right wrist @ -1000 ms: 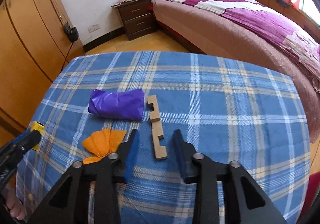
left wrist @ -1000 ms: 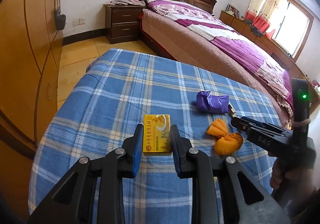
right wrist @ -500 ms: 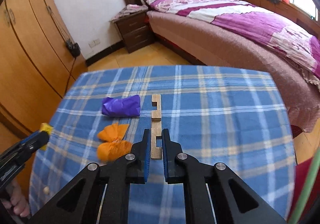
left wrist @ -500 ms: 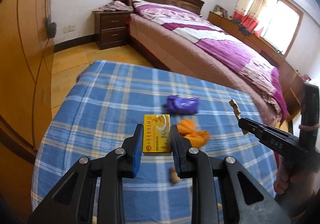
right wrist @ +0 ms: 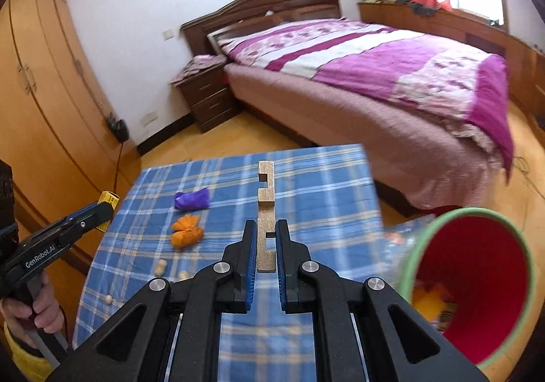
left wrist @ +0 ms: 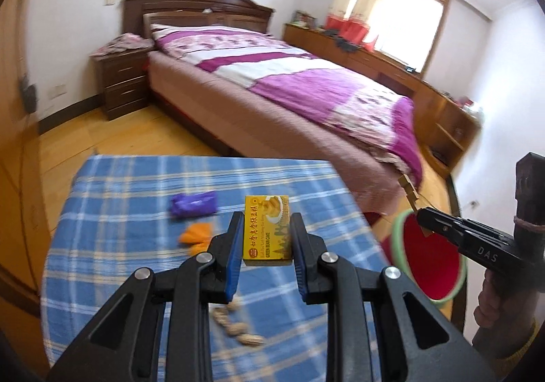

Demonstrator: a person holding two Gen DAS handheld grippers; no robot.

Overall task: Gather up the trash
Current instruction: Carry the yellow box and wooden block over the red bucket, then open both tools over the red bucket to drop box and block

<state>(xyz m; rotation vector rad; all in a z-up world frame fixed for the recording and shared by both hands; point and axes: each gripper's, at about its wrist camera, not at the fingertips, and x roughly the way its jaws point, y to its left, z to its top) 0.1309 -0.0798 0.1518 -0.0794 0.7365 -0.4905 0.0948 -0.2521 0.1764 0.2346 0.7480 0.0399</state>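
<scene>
My left gripper [left wrist: 266,234] is shut on a yellow green-bean-cake box [left wrist: 267,230], held up above the blue plaid table [left wrist: 119,184]. My right gripper [right wrist: 265,239] is shut on a notched wooden strip [right wrist: 265,208], also lifted off the table; in the left wrist view the strip [left wrist: 408,189] sticks up from the right gripper [left wrist: 420,211] near the bin. A red bin with a green rim [right wrist: 477,283] stands off the table's right edge, some trash inside. A purple wrapper [right wrist: 191,199], an orange wrapper [right wrist: 186,232] and peanuts [left wrist: 235,327] lie on the cloth.
A bed with a purple quilt [right wrist: 391,68] fills the far side, a dark nightstand [right wrist: 207,97] beside it. Wooden wardrobes [right wrist: 41,102] line the left wall. A person's hand [right wrist: 34,314] grips the left tool's handle. Wooden floor lies between table and bed.
The right gripper closed on the wooden strip and lifted it. Both grippers rose and swung right, bringing the red bin into view. The left kept hold of the box.
</scene>
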